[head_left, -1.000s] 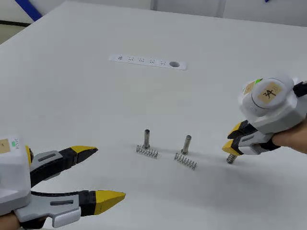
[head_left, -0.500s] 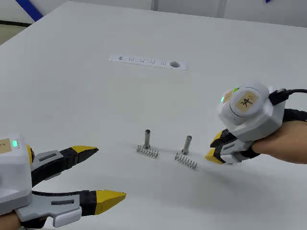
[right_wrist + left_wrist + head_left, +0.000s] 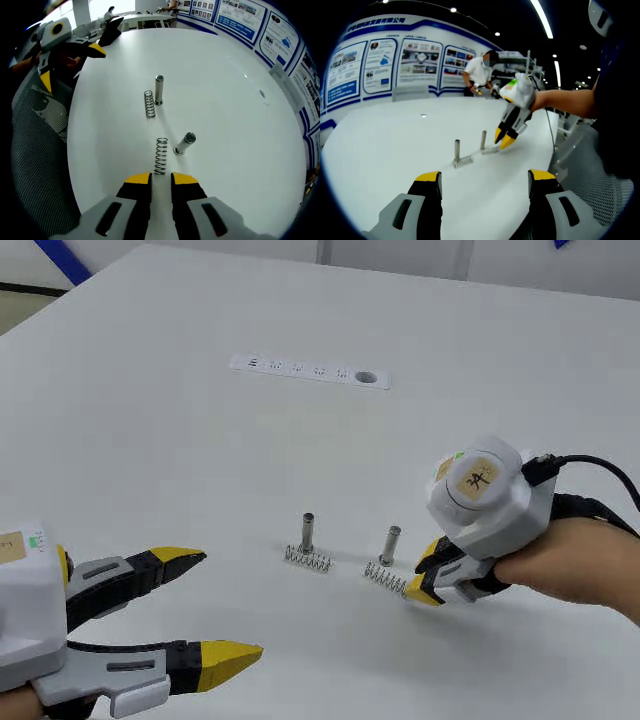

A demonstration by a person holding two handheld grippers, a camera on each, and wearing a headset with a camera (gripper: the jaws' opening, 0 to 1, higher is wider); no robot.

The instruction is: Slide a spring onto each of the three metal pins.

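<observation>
1. White workbench [image 3: 150, 460], matt, lying under every item I list.
2. Left gripper [image 3: 228, 602], nearest to me at the lower left of the head view. Its jaws are spread wide with nothing between them, well apart from the parts.
3. Right gripper [image 3: 420, 582], low over the bench. I read its yellow tips as drawn close with a narrow gap, pinching nothing (in its own view the gap sits just at the near end of a spring).
4. First spring [image 3: 386, 579], lying flat, one end at those tips and the other beside the foot of the first pin [image 3: 390, 544], which is upright and bare.
5. Second spring [image 3: 307, 559], lying flat at the foot of the second pin [image 3: 308, 532], which is upright and bare. I cannot tell whether they touch.
6. Power strip [image 3: 308, 370], white, farthest back on the bench.
</observation>
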